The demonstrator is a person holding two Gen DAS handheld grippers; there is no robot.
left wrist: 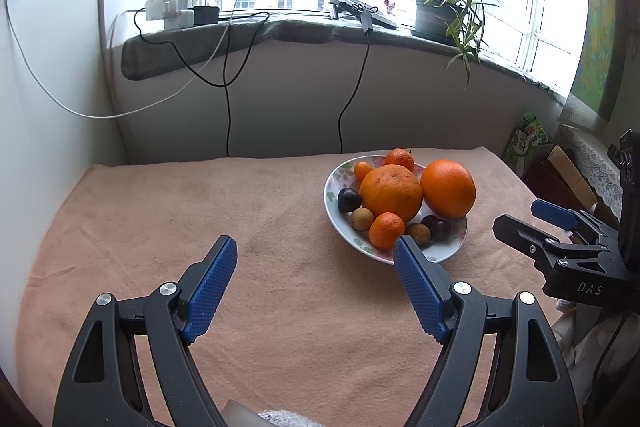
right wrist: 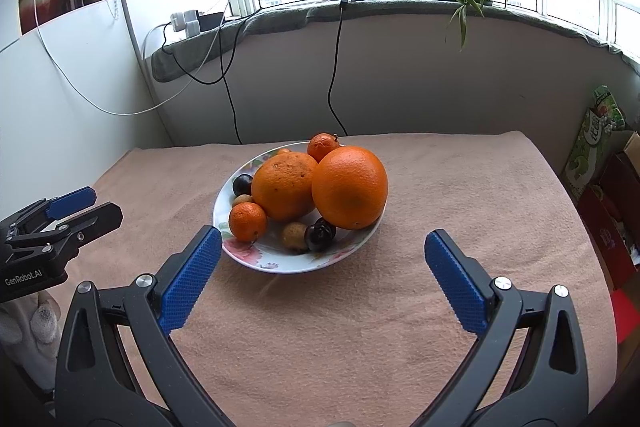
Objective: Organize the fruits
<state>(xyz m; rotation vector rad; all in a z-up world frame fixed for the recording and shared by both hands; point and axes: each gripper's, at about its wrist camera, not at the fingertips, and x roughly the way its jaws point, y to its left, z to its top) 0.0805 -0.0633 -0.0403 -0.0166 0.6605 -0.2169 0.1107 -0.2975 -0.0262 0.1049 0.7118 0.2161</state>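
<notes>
Where bare cloth (right wrist: 460, 187) rings the fruit plate (right wrist: 256, 259), both tools (left wrist: 316, 251) (right wrist: 322, 239) spread, empty.

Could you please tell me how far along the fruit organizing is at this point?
Done: all visible fruit sits piled on the plate, including the two big oranges, a mandarin and dark plums. In hand: nothing; the left gripper and right gripper are open and empty over the cloth. Left: unclear; no loose fruit shows.

Glossy ceramic plate (right wrist: 256, 259) on matt, fuzzy cloth (right wrist: 360, 327).
</notes>
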